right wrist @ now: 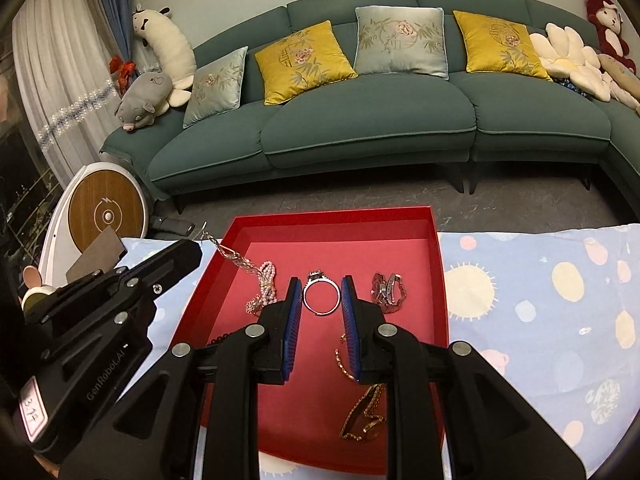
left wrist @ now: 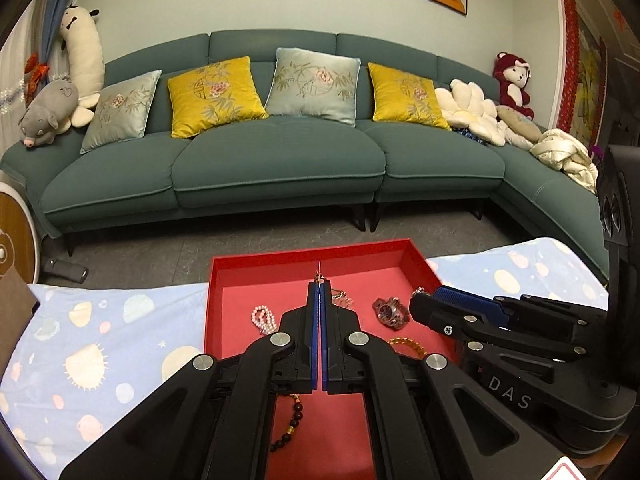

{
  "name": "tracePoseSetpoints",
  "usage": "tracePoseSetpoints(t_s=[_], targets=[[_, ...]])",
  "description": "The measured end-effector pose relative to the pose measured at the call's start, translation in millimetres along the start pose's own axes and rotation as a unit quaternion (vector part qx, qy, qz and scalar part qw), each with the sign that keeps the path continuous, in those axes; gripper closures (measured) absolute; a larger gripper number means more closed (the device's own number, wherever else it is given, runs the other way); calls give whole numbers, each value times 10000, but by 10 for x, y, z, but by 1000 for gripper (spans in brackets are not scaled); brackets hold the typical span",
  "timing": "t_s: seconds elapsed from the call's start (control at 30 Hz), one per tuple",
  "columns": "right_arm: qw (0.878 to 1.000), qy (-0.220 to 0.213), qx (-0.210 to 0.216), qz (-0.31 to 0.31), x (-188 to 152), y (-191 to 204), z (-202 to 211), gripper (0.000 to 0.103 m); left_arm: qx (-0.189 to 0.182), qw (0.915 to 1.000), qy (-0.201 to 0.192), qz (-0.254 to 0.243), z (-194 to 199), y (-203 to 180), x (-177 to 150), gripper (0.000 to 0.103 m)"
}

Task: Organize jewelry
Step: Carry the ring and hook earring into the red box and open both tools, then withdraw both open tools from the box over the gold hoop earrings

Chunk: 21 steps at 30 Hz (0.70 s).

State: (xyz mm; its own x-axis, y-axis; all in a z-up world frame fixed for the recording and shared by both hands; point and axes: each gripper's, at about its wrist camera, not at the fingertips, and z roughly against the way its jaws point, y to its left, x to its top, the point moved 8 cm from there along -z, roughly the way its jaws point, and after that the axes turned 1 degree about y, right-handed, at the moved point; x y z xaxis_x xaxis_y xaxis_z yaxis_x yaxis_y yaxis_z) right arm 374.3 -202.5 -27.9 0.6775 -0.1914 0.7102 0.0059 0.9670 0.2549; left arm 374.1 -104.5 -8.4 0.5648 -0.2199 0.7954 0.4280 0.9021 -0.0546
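Ring: ring lies flat between the spread right tongs, inside the red tray.
Left tongs: left tongs pressed together, pinching a silver chain.

The left gripper has its jaws pressed together, pinching a thin chain at the tips. The right gripper is level, its jaws parted, its blue pads facing each other.
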Motion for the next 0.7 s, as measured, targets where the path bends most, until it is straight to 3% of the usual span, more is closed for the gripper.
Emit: tracePoseSetpoints(t_s=[0.23, 0.5, 0.63, 0.7], targets=[[9997, 243, -44, 15, -101, -28, -357, 84, 122, 9995, 268, 130, -295, 88, -132, 103], [9997, 254, -37, 62, -116, 20, -498, 84, 267, 9990, 338, 124, -394, 152, -185, 103], [9996, 223, -6, 146, -95, 46, -518, 82, 388, 9985, 364, 134, -380, 171, -184, 89], [9998, 154, 1, 141, -82, 43, -484, 82, 377, 9986, 279, 257, -316, 213, -138, 72]])
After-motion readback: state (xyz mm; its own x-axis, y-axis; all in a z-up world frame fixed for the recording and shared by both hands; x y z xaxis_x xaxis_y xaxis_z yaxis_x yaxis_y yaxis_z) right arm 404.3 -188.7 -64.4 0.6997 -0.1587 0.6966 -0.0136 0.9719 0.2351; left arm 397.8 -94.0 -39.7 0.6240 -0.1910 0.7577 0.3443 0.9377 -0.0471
